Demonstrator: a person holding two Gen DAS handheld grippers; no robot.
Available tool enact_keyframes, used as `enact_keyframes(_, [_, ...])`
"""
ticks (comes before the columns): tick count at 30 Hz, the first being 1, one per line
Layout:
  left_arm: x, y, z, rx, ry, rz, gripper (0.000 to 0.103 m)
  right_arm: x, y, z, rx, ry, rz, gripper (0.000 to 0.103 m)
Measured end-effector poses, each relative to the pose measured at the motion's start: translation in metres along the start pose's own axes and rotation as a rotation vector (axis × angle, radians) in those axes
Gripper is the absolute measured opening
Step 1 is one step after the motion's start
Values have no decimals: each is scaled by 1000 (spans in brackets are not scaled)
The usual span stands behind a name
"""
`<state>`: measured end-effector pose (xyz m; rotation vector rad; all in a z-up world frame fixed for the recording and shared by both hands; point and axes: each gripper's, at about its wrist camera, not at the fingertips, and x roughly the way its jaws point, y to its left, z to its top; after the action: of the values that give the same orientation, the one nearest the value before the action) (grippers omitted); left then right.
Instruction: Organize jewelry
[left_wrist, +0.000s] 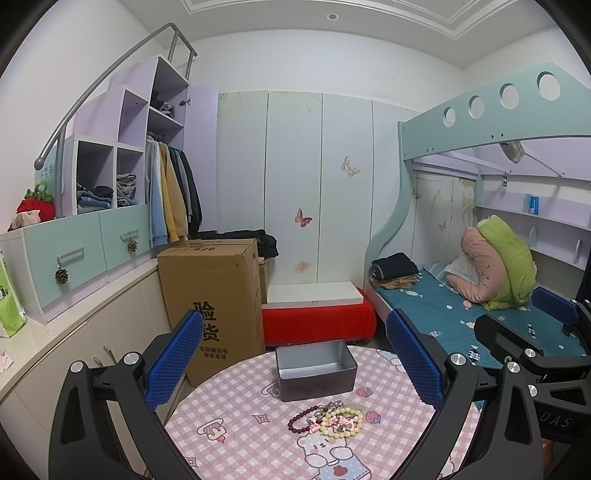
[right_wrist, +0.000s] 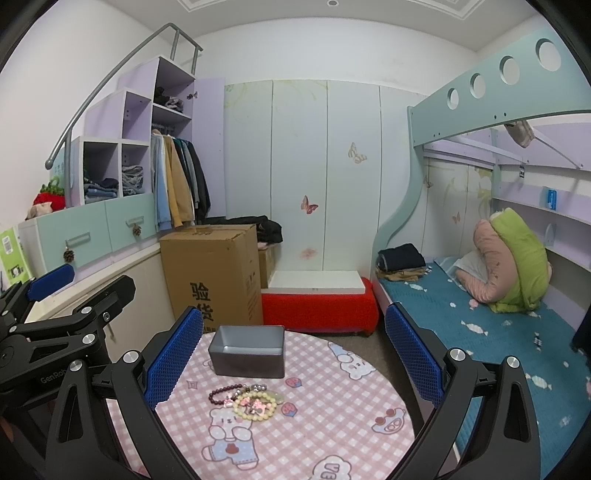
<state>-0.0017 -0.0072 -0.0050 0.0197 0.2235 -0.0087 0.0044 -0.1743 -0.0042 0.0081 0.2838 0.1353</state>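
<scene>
A heap of jewelry (left_wrist: 330, 420) lies on the round table with the pink checked cloth (left_wrist: 240, 454): a dark red bead bracelet (left_wrist: 301, 419), a cream bead bracelet (left_wrist: 341, 428) and small pink bow pieces. Behind it stands an open, empty grey metal box (left_wrist: 316, 369). My left gripper (left_wrist: 293, 369) is open above the table, empty, the heap between and below its blue pads. In the right wrist view the heap (right_wrist: 245, 400) and the box (right_wrist: 247, 356) sit left of centre. My right gripper (right_wrist: 293, 363) is open and empty.
A large cardboard box (left_wrist: 212, 295) stands on the floor beyond the table, beside a red-covered bench (left_wrist: 319, 319). A bunk bed (left_wrist: 461, 306) with folded clothes and pillows is on the right. Cabinets and a wardrobe line the left wall.
</scene>
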Motion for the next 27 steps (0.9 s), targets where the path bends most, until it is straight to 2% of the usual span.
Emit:
enact_keyframes(3, [3, 1, -2, -1, 2, -2, 96, 11, 0, -10, 3, 7, -3, 96])
enact_keyframes(16, [6, 0, -6, 2, 10, -1, 96, 17, -3, -9, 10, 19, -1, 96])
enact_keyframes(27, [27, 6, -14, 7, 42, -3, 96, 30, -4, -11, 15, 49, -1, 96])
